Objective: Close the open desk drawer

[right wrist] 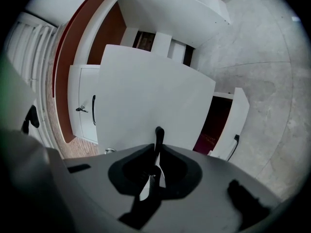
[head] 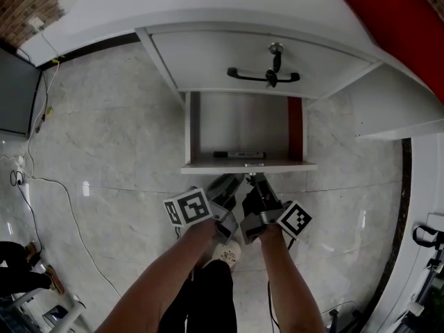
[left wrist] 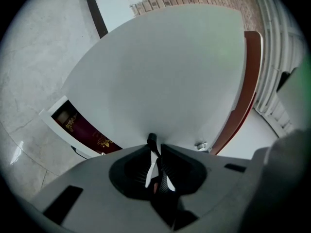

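Note:
The open white drawer (head: 208,166) juts out of the desk beneath a shut drawer with a black handle (head: 263,76). A black marker (head: 239,155) lies inside it near the front. Both grippers sit close side by side just in front of the drawer's front panel. The left gripper (head: 229,184) (left wrist: 151,140) faces the white front panel (left wrist: 160,72) with its jaws together and nothing between them. The right gripper (head: 255,182) (right wrist: 158,131) faces the same panel (right wrist: 150,96), with its jaws also together and empty. Whether the tips touch the panel is hidden.
A small metal lock (left wrist: 200,145) sits on the panel between the grippers. A red side panel (head: 395,19) runs along the desk's right. A dark screen (head: 17,92) and cables (head: 41,180) are at the left on the marble floor. A shoe (head: 225,253) stands below the grippers.

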The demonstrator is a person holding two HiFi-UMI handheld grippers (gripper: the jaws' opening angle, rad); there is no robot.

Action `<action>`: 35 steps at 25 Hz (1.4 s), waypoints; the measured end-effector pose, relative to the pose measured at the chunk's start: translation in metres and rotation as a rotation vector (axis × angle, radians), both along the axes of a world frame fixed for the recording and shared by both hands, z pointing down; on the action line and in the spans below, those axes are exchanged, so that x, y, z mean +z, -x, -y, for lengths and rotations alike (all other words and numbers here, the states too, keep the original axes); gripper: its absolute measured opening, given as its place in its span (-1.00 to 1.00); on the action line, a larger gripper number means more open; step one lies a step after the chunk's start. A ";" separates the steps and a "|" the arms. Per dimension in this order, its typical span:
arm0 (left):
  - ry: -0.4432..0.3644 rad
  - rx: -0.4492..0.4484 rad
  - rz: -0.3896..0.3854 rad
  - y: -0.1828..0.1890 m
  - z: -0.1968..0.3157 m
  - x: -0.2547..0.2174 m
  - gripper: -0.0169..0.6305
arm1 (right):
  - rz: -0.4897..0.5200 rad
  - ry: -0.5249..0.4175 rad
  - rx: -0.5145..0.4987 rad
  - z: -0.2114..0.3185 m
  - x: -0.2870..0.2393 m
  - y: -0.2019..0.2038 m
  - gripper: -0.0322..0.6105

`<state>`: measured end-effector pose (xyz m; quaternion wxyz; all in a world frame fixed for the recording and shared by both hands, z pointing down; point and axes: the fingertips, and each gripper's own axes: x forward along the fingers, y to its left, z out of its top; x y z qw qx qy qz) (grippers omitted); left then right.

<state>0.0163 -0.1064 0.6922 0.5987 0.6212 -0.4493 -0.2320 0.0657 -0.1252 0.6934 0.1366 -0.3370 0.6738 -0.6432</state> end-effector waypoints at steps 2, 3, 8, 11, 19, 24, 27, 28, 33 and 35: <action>-0.004 -0.003 -0.004 0.000 0.002 -0.004 -0.74 | 0.002 -0.004 -0.009 0.002 -0.004 0.001 -0.78; -0.006 -0.004 -0.007 0.001 0.003 -0.006 -0.74 | 0.004 -0.006 -0.011 0.003 -0.007 0.001 -0.78; -0.002 0.003 -0.007 0.003 0.008 -0.016 -0.74 | 0.000 -0.015 -0.018 0.008 -0.017 0.004 -0.77; 0.030 0.008 -0.007 0.002 0.008 -0.016 -0.74 | -0.024 -0.008 -0.016 0.008 -0.019 0.004 -0.76; 0.051 0.046 0.002 0.003 0.008 -0.016 -0.73 | -0.056 0.009 -0.035 0.008 -0.017 0.003 -0.76; 0.051 0.054 0.009 0.002 0.009 -0.015 -0.73 | -0.058 -0.002 -0.035 0.009 -0.016 0.002 -0.75; 0.048 0.052 0.022 0.005 0.011 -0.016 -0.73 | -0.062 0.009 -0.020 0.011 -0.015 0.004 -0.76; 0.046 0.051 0.029 0.007 0.013 -0.016 -0.73 | -0.063 0.014 -0.014 0.012 -0.015 0.005 -0.76; 0.046 0.069 0.055 0.014 0.023 -0.015 -0.72 | -0.055 0.027 0.005 0.022 -0.014 0.012 -0.76; 0.052 0.076 0.055 0.016 0.027 -0.015 -0.71 | -0.066 0.034 0.009 0.026 -0.013 0.013 -0.76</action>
